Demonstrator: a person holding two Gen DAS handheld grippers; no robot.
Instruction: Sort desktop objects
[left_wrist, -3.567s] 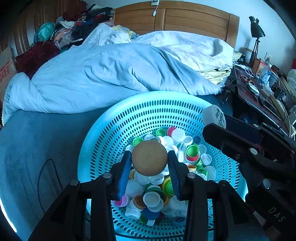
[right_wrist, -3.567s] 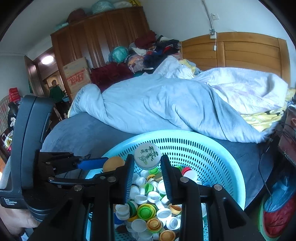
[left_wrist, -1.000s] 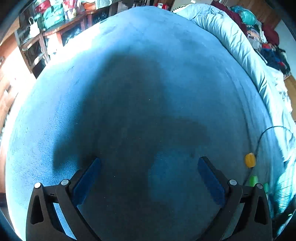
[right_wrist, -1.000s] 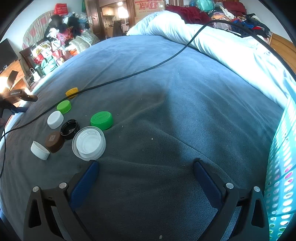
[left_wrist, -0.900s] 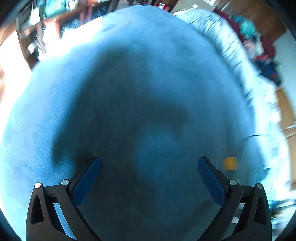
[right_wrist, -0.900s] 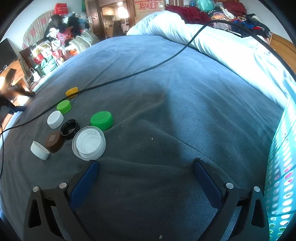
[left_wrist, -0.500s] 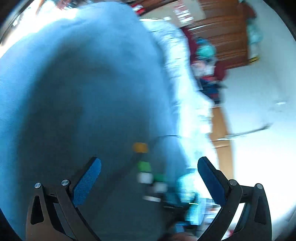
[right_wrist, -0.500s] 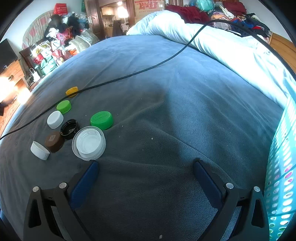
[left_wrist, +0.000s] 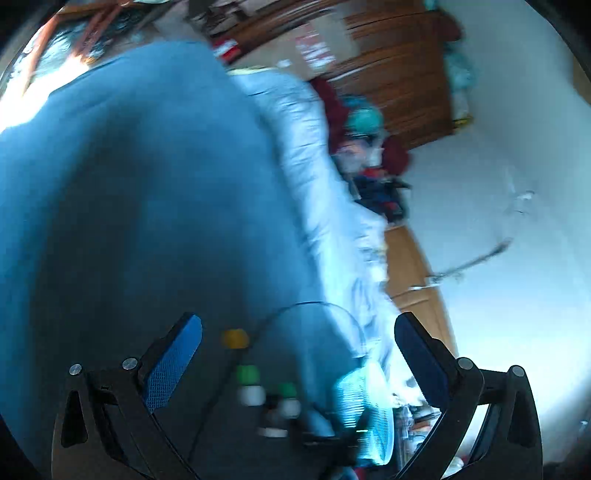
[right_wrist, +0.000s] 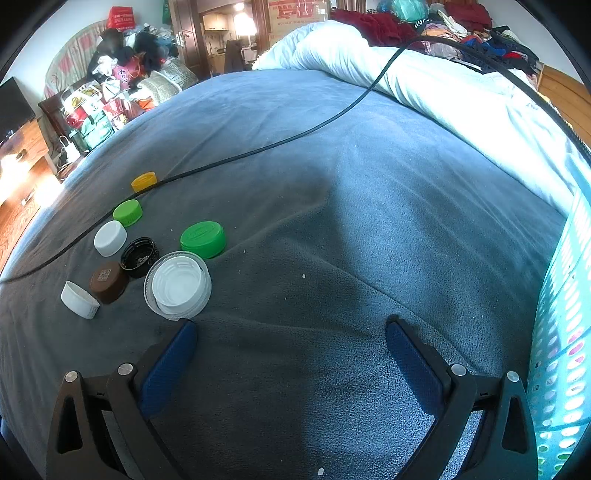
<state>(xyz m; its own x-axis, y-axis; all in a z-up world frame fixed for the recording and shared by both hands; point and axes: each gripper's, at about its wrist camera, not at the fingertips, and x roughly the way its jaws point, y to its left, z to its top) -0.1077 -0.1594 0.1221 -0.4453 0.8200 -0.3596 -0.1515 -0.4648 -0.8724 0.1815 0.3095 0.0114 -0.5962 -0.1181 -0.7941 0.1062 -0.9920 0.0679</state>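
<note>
Since the earlier frames, both of your grippers have let go of the caps they carried over the basket and swung out over the bed; the round brown piece and the printed white lid are no longer between any fingers.

Left wrist view: your left gripper (left_wrist: 297, 347) stands spread wide with nothing between its blue pads (left_wrist: 171, 363). The picture is smeared by motion, so little is sure. You can make out the blanket (left_wrist: 129, 203), a yellow cap (left_wrist: 235, 338) just past the fingertips, blurred green and white caps nearer the bottom, a black cable (left_wrist: 258, 332) looping by them, and the teal basket (left_wrist: 364, 406) at lower right.

Right wrist view: your right gripper (right_wrist: 290, 341) is likewise released and empty, low over the blanket. To its left lies the sorted cluster: a big white lid (right_wrist: 177, 285) just beyond the left fingertip, a green cap (right_wrist: 203, 239), a black cap (right_wrist: 139, 257), a brown cap (right_wrist: 109, 282), a white cap on its side (right_wrist: 79, 299), another white cap (right_wrist: 110, 238), a small green cap (right_wrist: 127, 212) and the yellow cap beside the cable. The basket wall fills the right edge, well apart from the cluster.

By my reading you are early on: eight caps are laid out, loosely grouped rather than clearly sorted by colour. What the basket holds is hidden here, so how much is left cannot be told.
</note>
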